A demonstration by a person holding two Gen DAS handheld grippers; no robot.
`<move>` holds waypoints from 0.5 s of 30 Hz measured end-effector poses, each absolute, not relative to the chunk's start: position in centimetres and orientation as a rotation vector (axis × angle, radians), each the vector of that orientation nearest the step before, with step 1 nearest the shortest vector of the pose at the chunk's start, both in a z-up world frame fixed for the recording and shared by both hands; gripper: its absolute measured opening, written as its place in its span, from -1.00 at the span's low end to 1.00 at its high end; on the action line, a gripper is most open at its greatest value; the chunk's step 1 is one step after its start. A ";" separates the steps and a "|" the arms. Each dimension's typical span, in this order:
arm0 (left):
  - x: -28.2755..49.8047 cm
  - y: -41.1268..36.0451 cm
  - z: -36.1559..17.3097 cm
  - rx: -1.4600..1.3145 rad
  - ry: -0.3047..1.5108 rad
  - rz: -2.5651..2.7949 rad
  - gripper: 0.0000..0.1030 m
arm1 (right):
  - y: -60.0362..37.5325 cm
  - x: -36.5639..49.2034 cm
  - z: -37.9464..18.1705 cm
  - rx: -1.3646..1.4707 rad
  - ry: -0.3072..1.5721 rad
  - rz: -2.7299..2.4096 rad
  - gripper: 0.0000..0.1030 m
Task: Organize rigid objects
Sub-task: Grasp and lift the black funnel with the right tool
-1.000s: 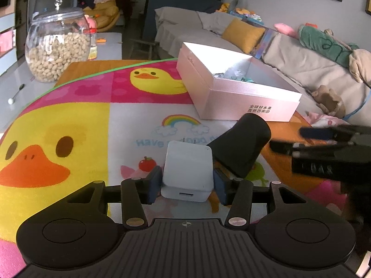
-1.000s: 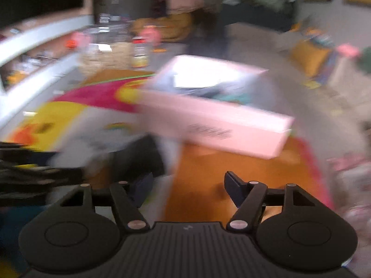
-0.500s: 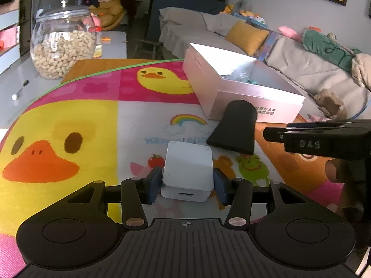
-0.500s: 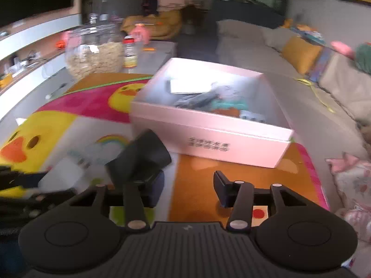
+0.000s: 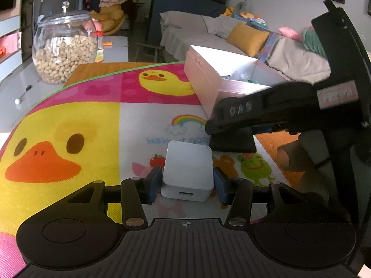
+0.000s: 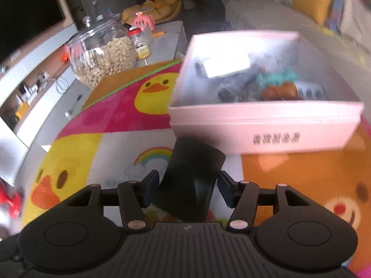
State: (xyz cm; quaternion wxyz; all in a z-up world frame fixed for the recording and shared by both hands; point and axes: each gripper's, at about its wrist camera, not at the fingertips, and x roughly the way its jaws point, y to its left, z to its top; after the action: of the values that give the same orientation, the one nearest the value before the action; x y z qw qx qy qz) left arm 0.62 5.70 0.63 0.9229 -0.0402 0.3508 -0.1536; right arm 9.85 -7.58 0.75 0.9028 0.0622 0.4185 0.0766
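My left gripper (image 5: 187, 183) is shut on a white cube-shaped charger (image 5: 188, 171) just above the duck-print mat. My right gripper (image 6: 188, 189) has its jaws around a black flared object (image 6: 193, 176) that lies on the mat in front of the pink box (image 6: 266, 127); the jaws touch or nearly touch its sides. In the left wrist view the right gripper's body (image 5: 278, 106) covers most of the black object (image 5: 234, 142). The pink box (image 5: 208, 78) holds several small items.
A glass jar of peanuts (image 5: 63, 46) stands at the mat's far left corner, also in the right wrist view (image 6: 104, 53). A small spoon (image 5: 22, 96) lies on the grey table. A sofa with cushions (image 5: 245, 37) is behind the box.
My right gripper has moved left and down over the black object, and its jaws now straddle it. My left gripper still holds the white charger, nearly unmoved.
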 end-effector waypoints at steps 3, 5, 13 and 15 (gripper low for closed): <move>0.7 5.9 0.6 -0.088 0.720 -0.319 0.03 | -7.4 8.8 0.9 0.036 0.846 0.186 -0.17; 0.6 6.0 0.6 -0.094 0.718 -0.321 0.04 | -8.6 7.8 0.9 0.027 0.861 0.214 -0.32; 0.6 6.4 0.4 -0.124 0.714 -0.336 0.04 | -13.5 4.1 1.0 -0.110 0.797 0.126 -0.31; 0.5 6.3 0.4 -0.116 0.708 -0.335 0.04 | -14.0 3.5 1.2 -0.136 0.775 0.148 -0.14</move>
State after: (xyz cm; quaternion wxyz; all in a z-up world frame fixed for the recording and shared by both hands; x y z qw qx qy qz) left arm 0.49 6.31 0.39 0.9226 -0.0566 0.3450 -0.1630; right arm 3.54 -14.01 1.23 0.9209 -0.0664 0.3774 0.0719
